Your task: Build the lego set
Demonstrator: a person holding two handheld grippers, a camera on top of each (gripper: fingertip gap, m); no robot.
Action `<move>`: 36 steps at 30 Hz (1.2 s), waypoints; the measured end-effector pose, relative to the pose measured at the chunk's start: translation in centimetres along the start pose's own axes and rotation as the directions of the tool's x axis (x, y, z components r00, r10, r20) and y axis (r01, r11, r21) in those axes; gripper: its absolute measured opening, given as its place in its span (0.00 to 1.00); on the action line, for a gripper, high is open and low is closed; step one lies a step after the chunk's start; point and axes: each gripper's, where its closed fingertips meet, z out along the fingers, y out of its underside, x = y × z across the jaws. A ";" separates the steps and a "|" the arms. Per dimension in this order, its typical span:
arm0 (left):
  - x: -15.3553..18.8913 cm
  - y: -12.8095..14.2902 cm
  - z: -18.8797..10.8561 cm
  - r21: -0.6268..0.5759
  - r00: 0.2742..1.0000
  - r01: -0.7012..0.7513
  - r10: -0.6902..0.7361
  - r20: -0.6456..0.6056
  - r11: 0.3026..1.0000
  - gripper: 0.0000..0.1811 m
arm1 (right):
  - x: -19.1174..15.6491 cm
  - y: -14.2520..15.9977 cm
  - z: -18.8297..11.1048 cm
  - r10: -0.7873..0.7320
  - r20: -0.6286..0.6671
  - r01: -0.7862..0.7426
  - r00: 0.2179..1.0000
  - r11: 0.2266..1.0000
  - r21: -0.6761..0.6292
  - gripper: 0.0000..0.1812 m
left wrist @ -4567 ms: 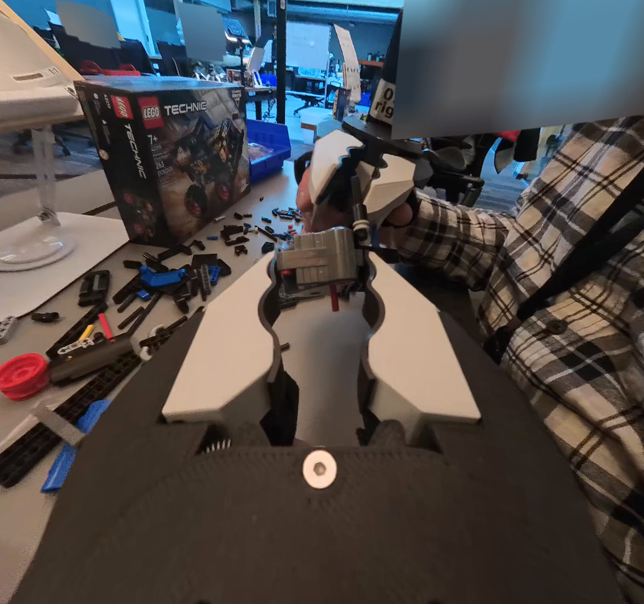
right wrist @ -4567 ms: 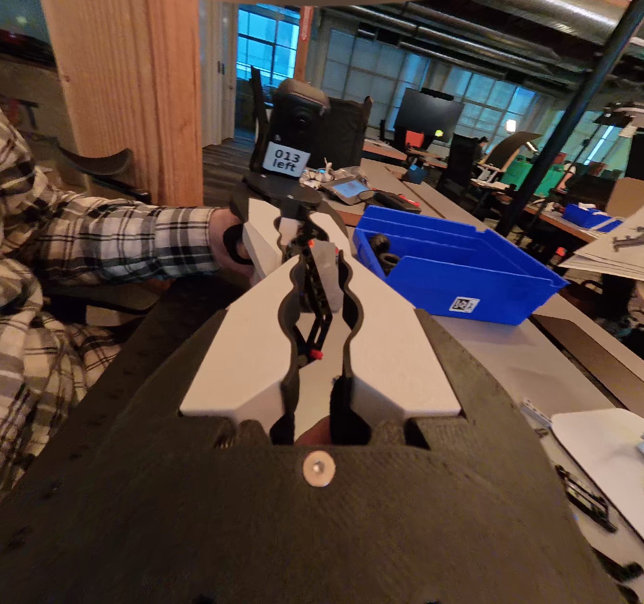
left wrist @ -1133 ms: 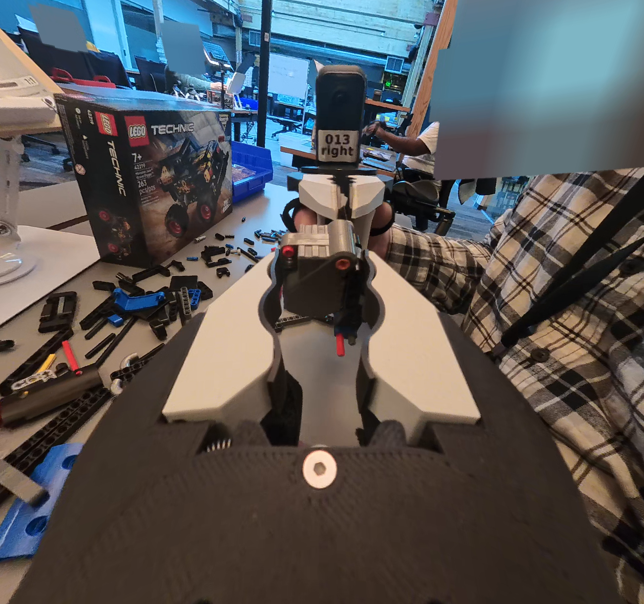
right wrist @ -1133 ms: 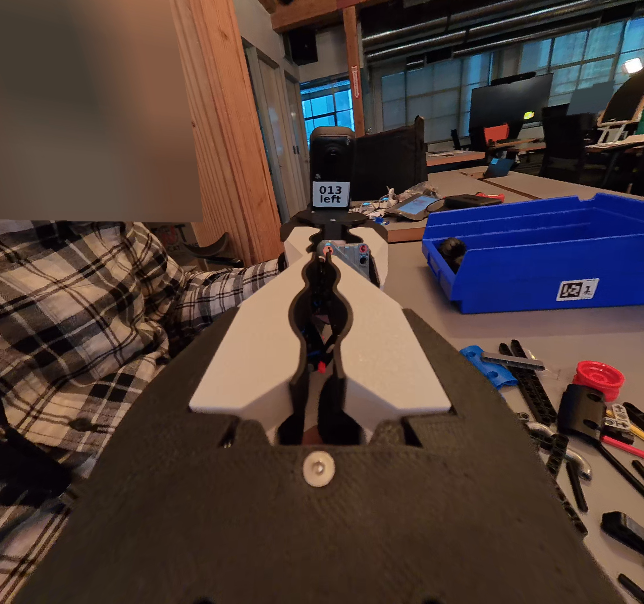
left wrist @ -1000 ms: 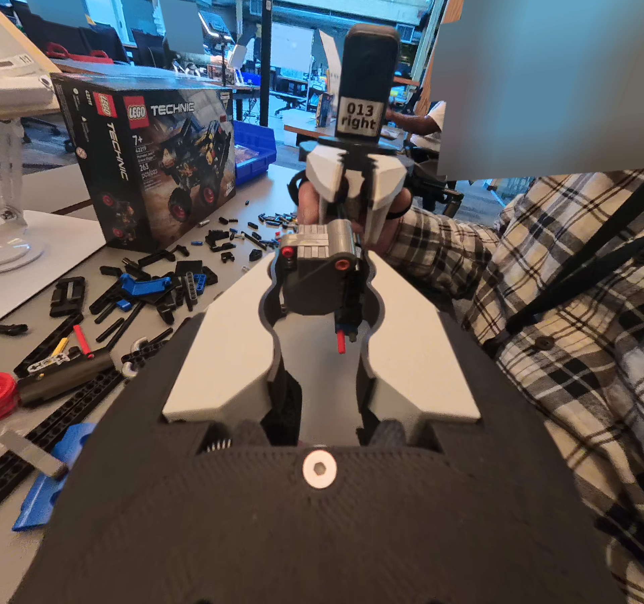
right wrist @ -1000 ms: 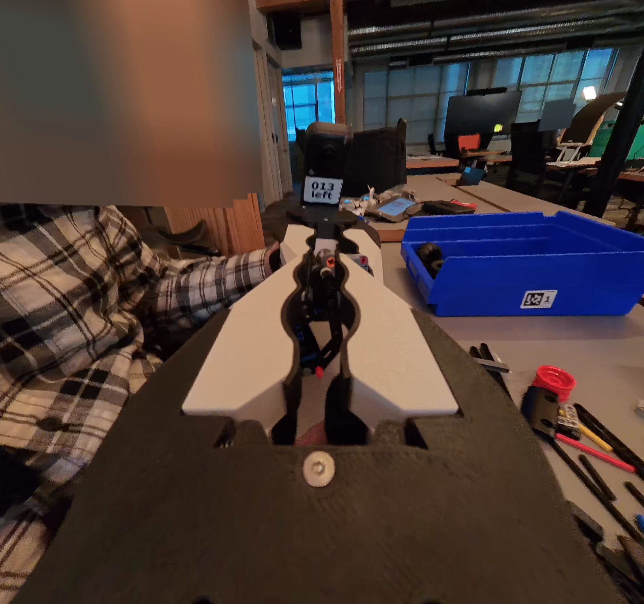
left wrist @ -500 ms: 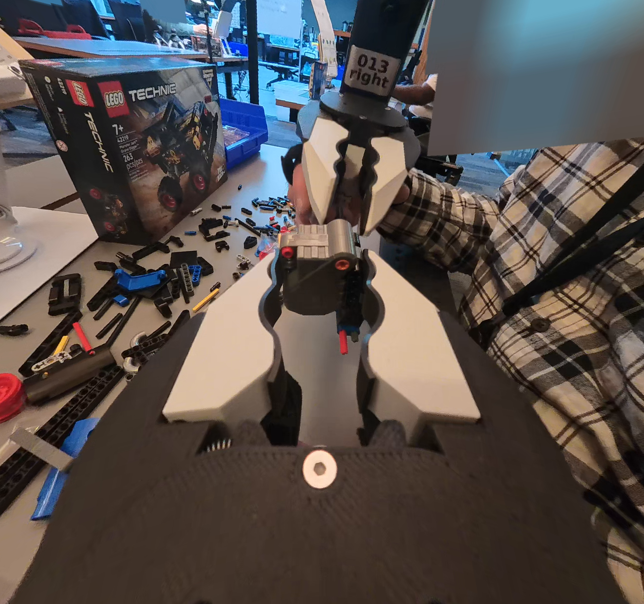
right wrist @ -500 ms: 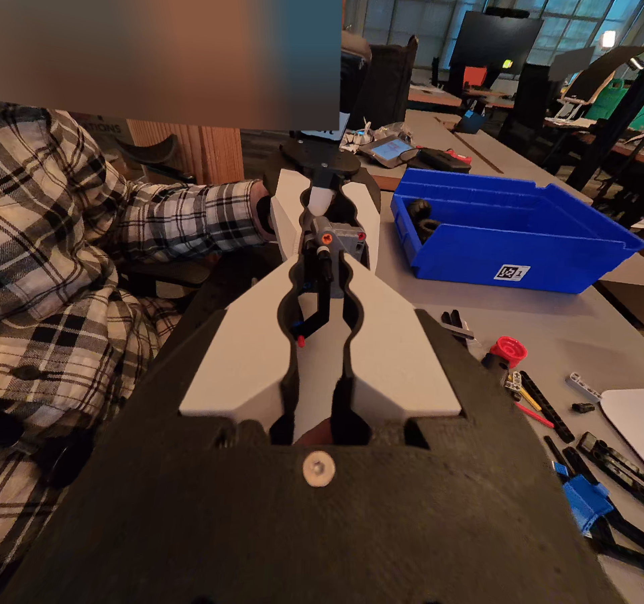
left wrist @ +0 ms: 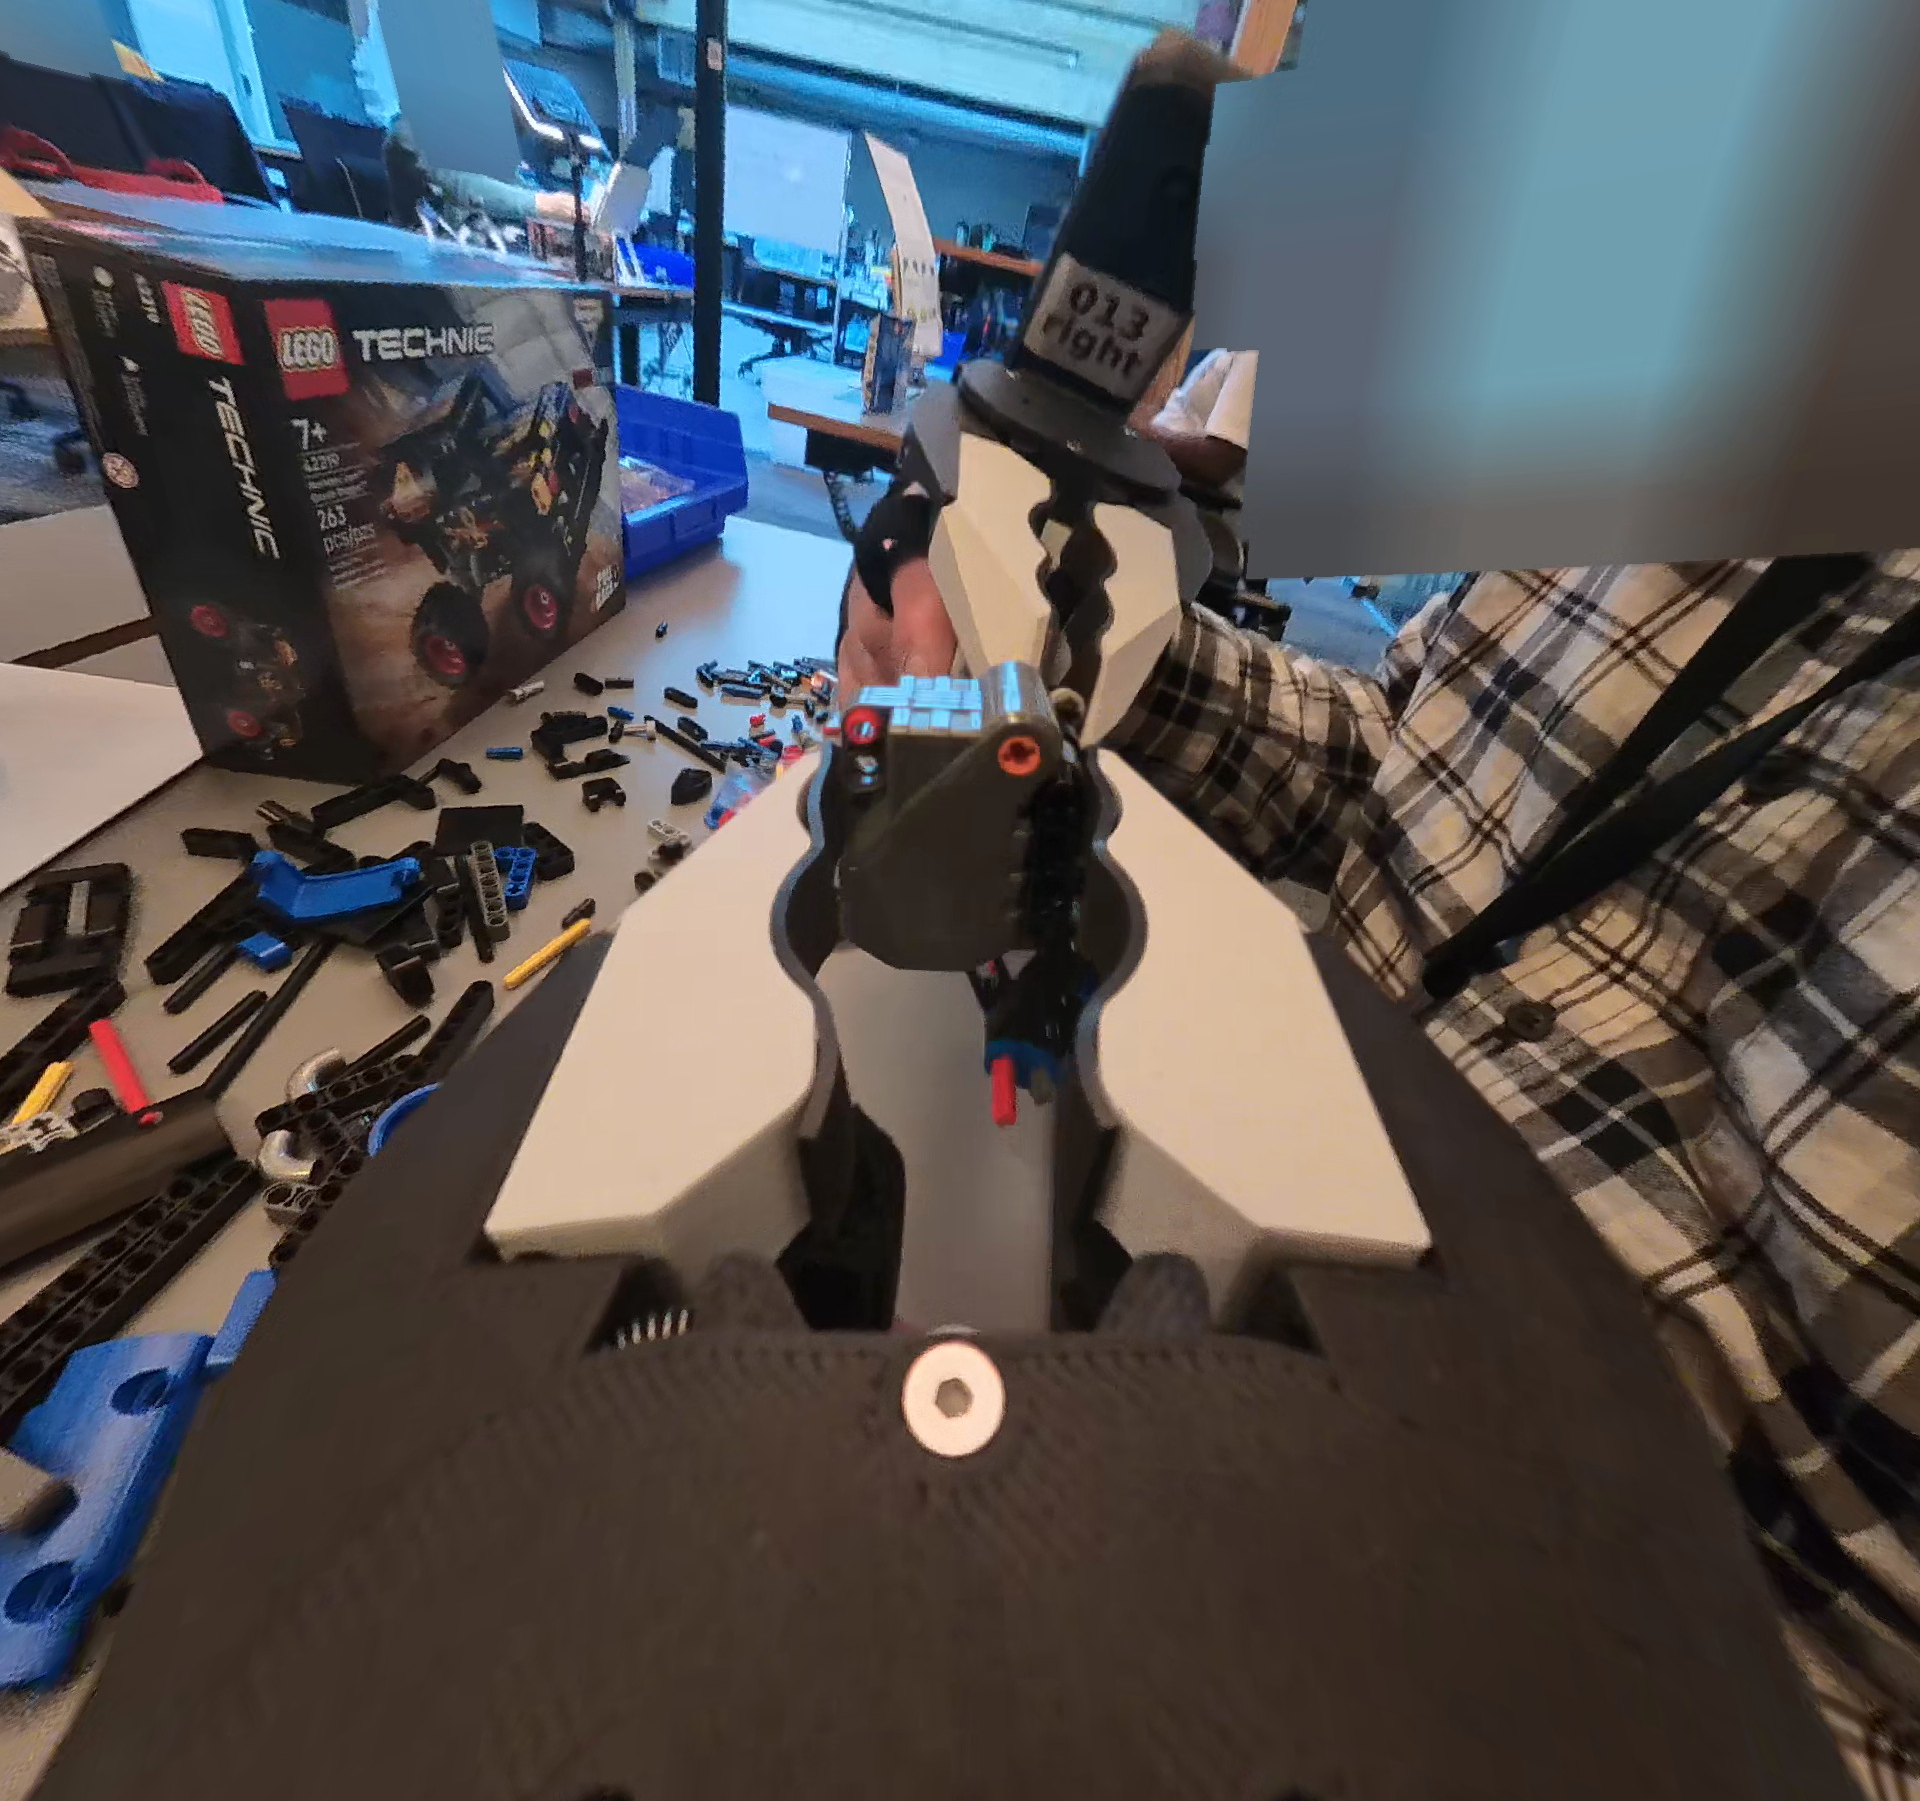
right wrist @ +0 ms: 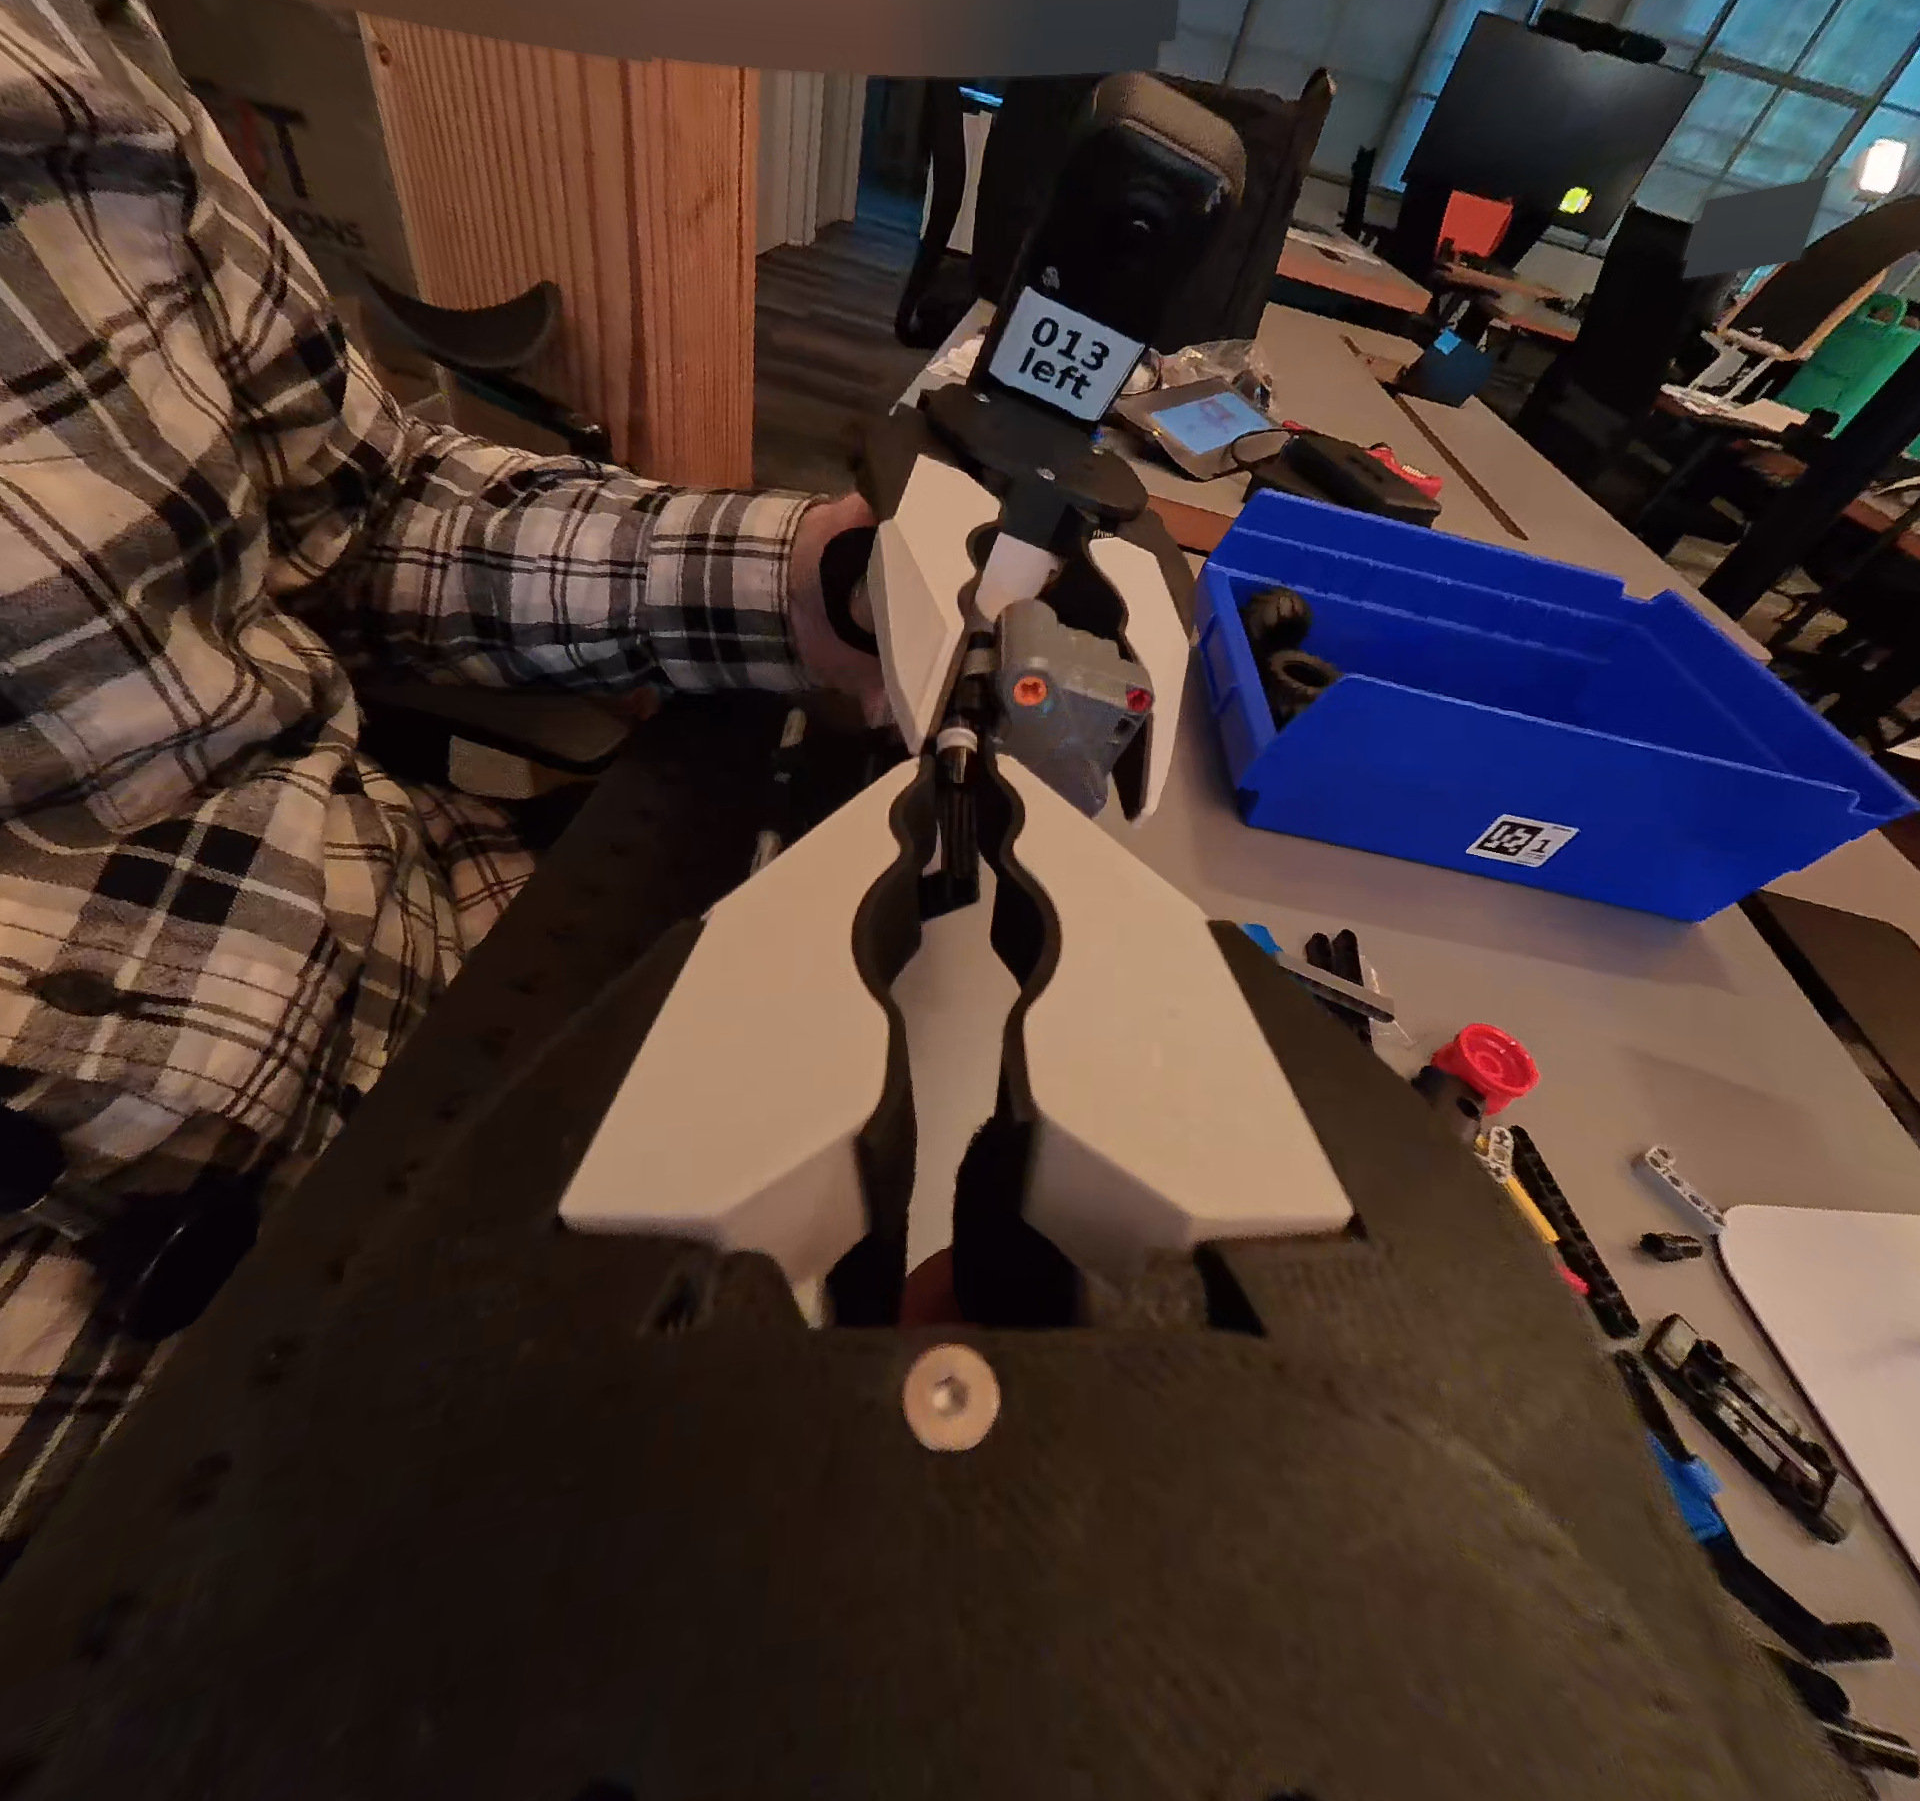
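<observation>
Left wrist view: left gripper (left wrist: 951, 858), centre frame, clamped on the grey motor assembly (left wrist: 940, 816); set box (left wrist: 343, 504) upper left, loose parts (left wrist: 447, 878) scattered below it. Right wrist view alone shows the blue bin (right wrist: 1538, 712) at right. Right gripper (right wrist: 961, 816), nearly closed, pinches a black beam (right wrist: 956, 837) on the assembly's side, tips meeting the left gripper's; both are raised above the table (right wrist: 1558, 1003).

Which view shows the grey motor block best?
Left wrist view. The grey motor block sits close, large and centred between the left hand-held gripper fingers, its side face and ribbed top clear. The right wrist view shows it farther off and smaller, partly behind the right hand-held gripper.
</observation>
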 end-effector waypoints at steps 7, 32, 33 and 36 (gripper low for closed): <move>0.0 0.3 0.2 -0.028 1.000 -0.012 0.012 0.003 1.000 0.23 | 0.1 0.5 0.4 0.004 -0.005 -0.004 1.000 1.000 -0.024 0.03; -0.3 0.1 0.1 0.054 0.999 0.049 -0.050 0.003 0.997 0.23 | 0.1 1.7 1.3 0.010 -0.022 -0.013 1.000 0.990 -0.139 0.03; -0.4 0.3 0.1 0.034 0.999 0.035 -0.035 0.016 0.999 0.22 | 0.1 1.9 1.4 0.007 -0.025 -0.011 1.000 0.988 -0.155 0.03; -0.8 0.9 0.2 -0.014 0.999 0.014 -0.014 0.047 1.000 0.23 | 0.3 2.7 1.6 0.012 -0.035 -0.018 0.999 0.980 -0.200 0.03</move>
